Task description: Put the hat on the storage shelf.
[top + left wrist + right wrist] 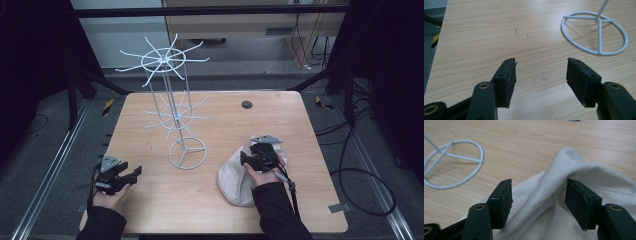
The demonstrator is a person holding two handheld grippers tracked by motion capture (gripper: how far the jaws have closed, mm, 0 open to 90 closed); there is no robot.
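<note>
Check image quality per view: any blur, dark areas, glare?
High view: table evenly lit, surroundings fall nearly black, white wire rack sharp. Left gripper view: wood grain crisp, near parts of the left hand-held gripper soft. Right gripper view: cream cloth slightly soft, rack base blurred at the frame edge. No glare.

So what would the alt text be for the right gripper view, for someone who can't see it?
An open gripper with two black jaws poised over a rumpled cream cloth on a wooden table, a raised fold of the cloth lying between the jaws. The white ring base of a wire stand sits at the upper left.
</note>
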